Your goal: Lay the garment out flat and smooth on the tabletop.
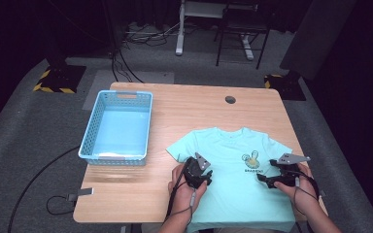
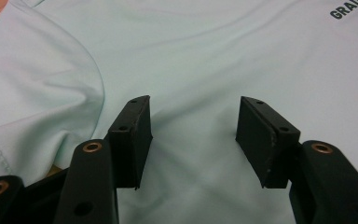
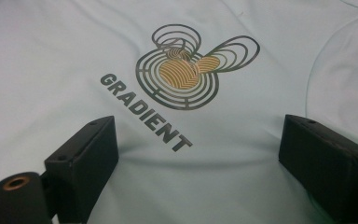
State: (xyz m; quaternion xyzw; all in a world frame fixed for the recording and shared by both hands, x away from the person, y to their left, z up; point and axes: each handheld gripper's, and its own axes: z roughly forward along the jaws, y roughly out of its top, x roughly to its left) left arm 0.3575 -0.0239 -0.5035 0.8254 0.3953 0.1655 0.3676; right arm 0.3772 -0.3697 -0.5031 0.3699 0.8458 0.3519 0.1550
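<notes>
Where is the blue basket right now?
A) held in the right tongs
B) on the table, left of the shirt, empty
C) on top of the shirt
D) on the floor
B: the blue basket sits empty on the table, left of the shirt.

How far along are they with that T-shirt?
Barely started, it seems. The T-shirt already lies spread flat, front up, on the table. Now both grippers hover over it with jaws open and no cloth pinched: the left gripper near a sleeve, the right gripper by the logo. No fold shows yet, and the blue basket holds nothing, so probably folding and putting away remain.
</notes>
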